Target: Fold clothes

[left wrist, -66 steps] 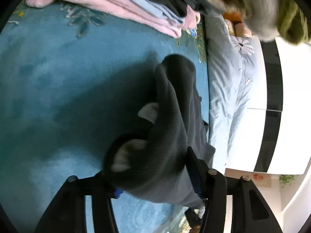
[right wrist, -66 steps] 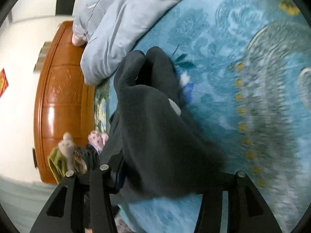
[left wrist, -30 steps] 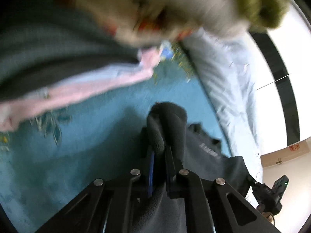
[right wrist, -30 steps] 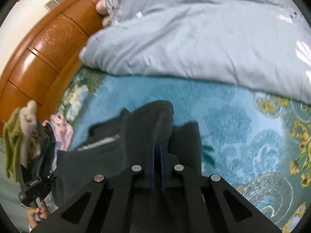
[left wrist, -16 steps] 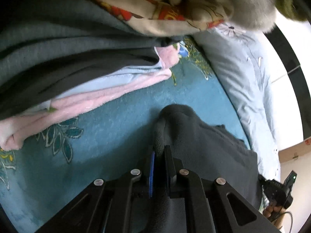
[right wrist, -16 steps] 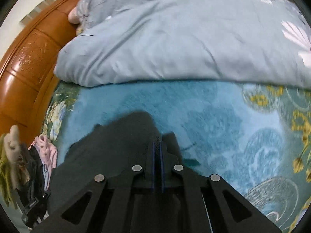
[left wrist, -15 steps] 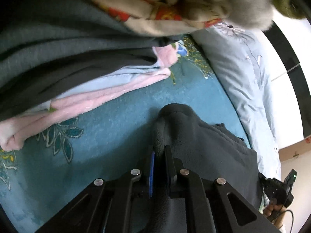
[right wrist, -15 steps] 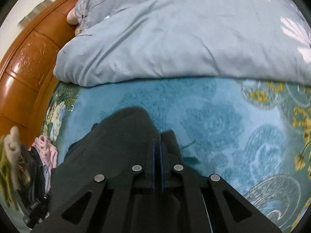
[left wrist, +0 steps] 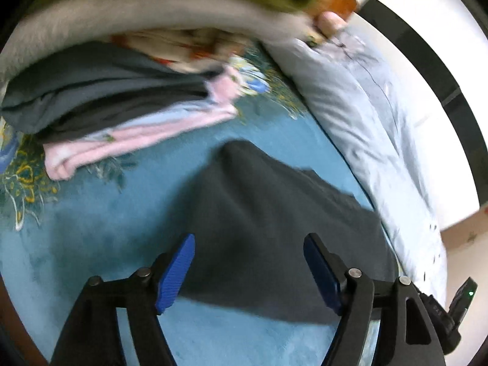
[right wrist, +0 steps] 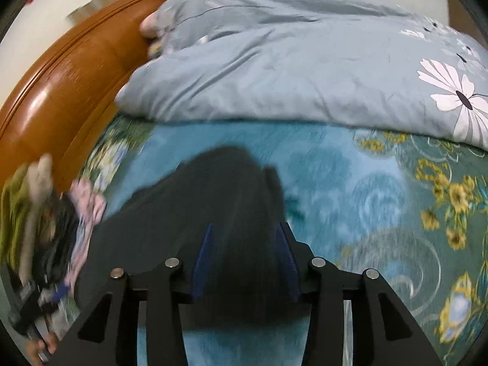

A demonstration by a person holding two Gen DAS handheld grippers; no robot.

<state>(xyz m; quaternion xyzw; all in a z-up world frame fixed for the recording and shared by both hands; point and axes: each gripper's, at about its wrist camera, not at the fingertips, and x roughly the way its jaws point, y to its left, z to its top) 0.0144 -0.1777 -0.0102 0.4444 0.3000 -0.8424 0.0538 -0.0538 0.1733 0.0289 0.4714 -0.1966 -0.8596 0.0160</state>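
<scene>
A dark grey garment (left wrist: 262,213) lies flat on the blue floral bedspread (left wrist: 91,222); it also shows in the right wrist view (right wrist: 195,210). My left gripper (left wrist: 248,245) is open, its blue pads on either side of the garment just above it. My right gripper (right wrist: 244,238) is open too, jaws spread over the garment's other end. Neither holds the cloth.
A stack of folded clothes (left wrist: 116,100), pink at the bottom and dark grey above, sits at the far left. A grey-blue duvet (right wrist: 289,61) with white flowers lies beyond the garment. A wooden headboard (right wrist: 61,91) stands at the left.
Both grippers were shut on the dark garment and have opened, letting it drop flat on the bedspread. Both views have pulled back a little.
</scene>
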